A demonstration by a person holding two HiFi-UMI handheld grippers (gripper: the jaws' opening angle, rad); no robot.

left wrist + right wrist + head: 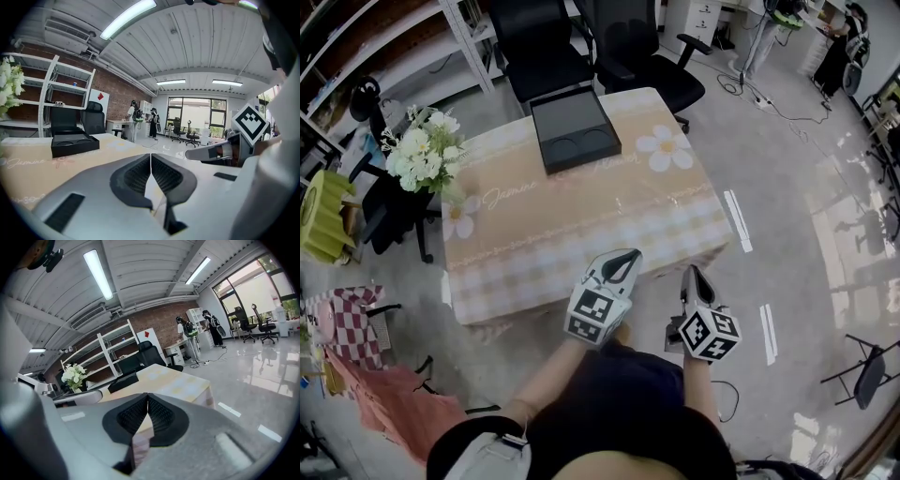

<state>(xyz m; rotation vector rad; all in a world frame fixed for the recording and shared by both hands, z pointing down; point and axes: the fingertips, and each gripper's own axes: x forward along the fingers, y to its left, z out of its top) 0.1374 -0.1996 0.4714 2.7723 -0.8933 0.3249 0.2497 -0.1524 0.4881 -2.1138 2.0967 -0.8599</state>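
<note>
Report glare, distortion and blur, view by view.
Head view: window glare on the glossy floor, edges bent by the wide lens. Left gripper view: strong fisheye, dark corners, far windows washed out. Right gripper view: same fisheye, ceiling lamp blown white.

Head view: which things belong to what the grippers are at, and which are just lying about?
In play: left gripper and right gripper, both shut and empty, by the near edge of the table; black tray on it.
Lying about: white flowers, office chairs, shelving.
</note>
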